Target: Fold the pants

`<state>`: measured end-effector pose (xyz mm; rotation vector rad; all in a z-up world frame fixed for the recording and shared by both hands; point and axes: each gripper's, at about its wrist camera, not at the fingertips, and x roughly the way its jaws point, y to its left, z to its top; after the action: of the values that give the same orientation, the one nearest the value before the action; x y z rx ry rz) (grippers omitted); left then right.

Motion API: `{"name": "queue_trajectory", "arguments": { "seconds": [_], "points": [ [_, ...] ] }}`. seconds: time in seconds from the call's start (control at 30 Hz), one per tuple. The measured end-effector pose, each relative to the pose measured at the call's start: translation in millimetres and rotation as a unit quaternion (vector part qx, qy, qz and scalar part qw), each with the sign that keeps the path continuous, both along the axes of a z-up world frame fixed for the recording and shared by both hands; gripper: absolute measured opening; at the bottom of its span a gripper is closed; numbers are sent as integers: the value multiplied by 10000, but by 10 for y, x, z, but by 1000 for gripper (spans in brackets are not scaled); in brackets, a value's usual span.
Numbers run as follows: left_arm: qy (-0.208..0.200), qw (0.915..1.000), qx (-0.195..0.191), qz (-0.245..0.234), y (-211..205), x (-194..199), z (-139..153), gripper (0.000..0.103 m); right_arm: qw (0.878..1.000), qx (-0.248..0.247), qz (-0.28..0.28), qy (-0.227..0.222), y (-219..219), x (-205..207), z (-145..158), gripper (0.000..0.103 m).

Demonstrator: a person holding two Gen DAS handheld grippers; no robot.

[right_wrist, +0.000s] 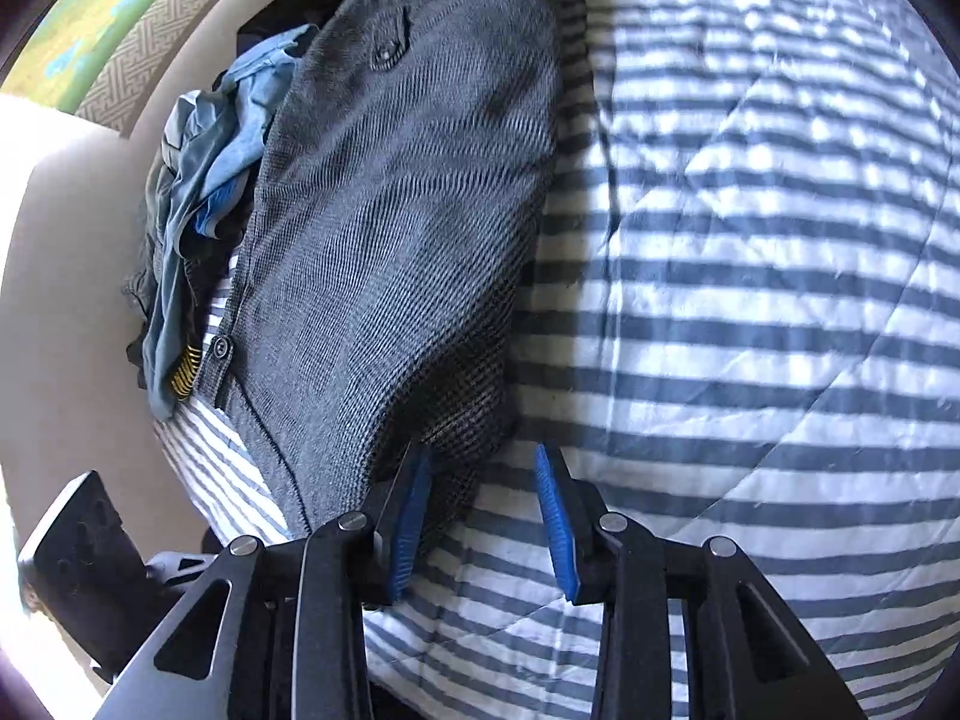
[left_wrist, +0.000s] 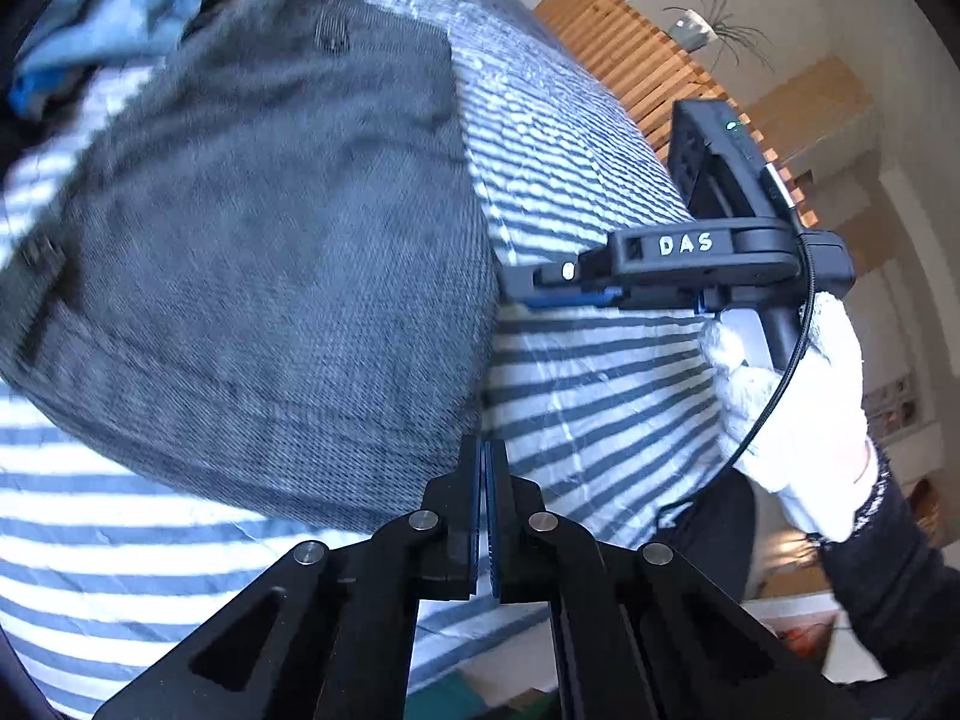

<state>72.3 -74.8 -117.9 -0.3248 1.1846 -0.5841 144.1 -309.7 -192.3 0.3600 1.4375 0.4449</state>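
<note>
Closest to me, my left gripper (left_wrist: 485, 462) is clenched tight, pads pressed together, and as far as I can tell nothing is caught between them; its tip sits right at the near corner of the pants (left_wrist: 270, 228). My right gripper (right_wrist: 483, 504) stands partly parted and released, one blue pad (right_wrist: 411, 516) over the dark end of the pants (right_wrist: 408, 210), the other over the striped bedcover (right_wrist: 750, 300), gripping nothing.

The grey pants lie folded into a broad slab on the bed, a buttoned pocket facing up, with the fold edge running beside bare bedcover (left_wrist: 600, 372).

Beyond them a heap of blue clothing (right_wrist: 204, 180) touches the far side of the pants.

My worries from here: if I close the right gripper where it is, I judge it could pinch only the top layer, or snag the quilted cover along with the cloth, and drag the fold apart. The empty left gripper gives no hold, so any lift would be lopsided. Pushing the slab farther could also tangle it with the blue heap.
</note>
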Motion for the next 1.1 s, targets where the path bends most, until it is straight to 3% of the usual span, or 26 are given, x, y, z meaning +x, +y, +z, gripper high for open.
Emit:
{"name": "queue_trajectory", "arguments": {
  "seconds": [0.1, 0.17, 0.23, 0.3, 0.43, 0.47, 0.5, 0.53, 0.57, 0.7, 0.77, 0.83, 0.9, 1.1],
  "points": [
    [154, 9998, -147, 49, 102, -31, 30, 1, 9998, 141, -135, 46, -21, -8, -7, 32],
    [268, 9996, -43, 39, 79, -113, -5, 12, 9998, 98, -193, -26, -5, -12, 16, 32],
    [252, 9997, 35, -67, 75, -220, -17, 38, 9997, -83, -155, -165, 15, -24, 47, 32],
    [175, 9997, 161, -82, -3, -239, -60, 44, 9996, -147, -116, -196, 48, -19, 52, 32],
    [351, 9993, 13, 136, -63, -150, -202, 41, 9995, -89, -248, -159, 63, 16, 43, 32],
    [330, 9993, 31, 178, -71, -128, -211, 35, 9995, -67, -274, -149, 60, 22, 42, 32],
    [311, 9993, 63, 218, -69, -110, -213, 14, 9994, -51, -313, -141, 50, 26, 43, 32],
    [312, 9993, 60, 214, -61, -96, -210, 1, 9993, -37, -345, -144, 39, 27, 46, 32],
    [295, 9993, 78, 223, -62, -81, -206, 1, 9993, -4, -357, -126, 25, 25, 43, 32],
    [173, 9996, 183, 147, 46, -97, -116, 1, 9991, -141, -168, -368, 8, -36, 96, 32],
    [332, 9993, 76, 128, 85, -141, -105, 10, 9961, -601, 51, -648, 28, -93, 143, 32],
    [371, 9992, 91, 119, 75, -199, -108, 34, 9954, -693, 133, -651, 25, -113, 134, 32],
    [285, 9993, 175, 138, -12, -227, -116, 43, 9955, -700, 130, -632, 15, -116, 118, 32],
    [128, 9974, 650, 292, -186, -226, -263, 43, 9959, -602, 128, -668, -12, -175, 121, 32]
  ]
}}
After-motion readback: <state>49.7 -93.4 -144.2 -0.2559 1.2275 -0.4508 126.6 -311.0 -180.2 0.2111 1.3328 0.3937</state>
